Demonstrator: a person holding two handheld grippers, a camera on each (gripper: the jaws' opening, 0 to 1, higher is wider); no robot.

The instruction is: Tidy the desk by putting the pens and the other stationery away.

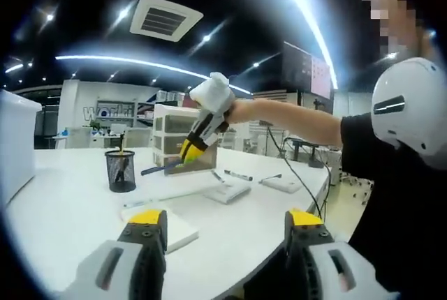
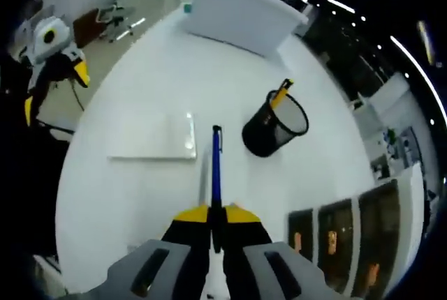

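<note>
Right claw clenched on blue pen above worktop
Left claw released, holding nothing; mesh pen cup beside the pen tip, notepad left of it

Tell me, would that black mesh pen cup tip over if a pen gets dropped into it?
Possibly. The mesh cup looks light, holding just one yellow pencil, so a nudge at the rim might tip it. The blue pen clamped in the right gripper looks stiff and slim.

blue pen clamped by yellow-tipped right gripper, lower centre; black mesh pen holder seen centre right; white desk; white notebook, centre left
</note>
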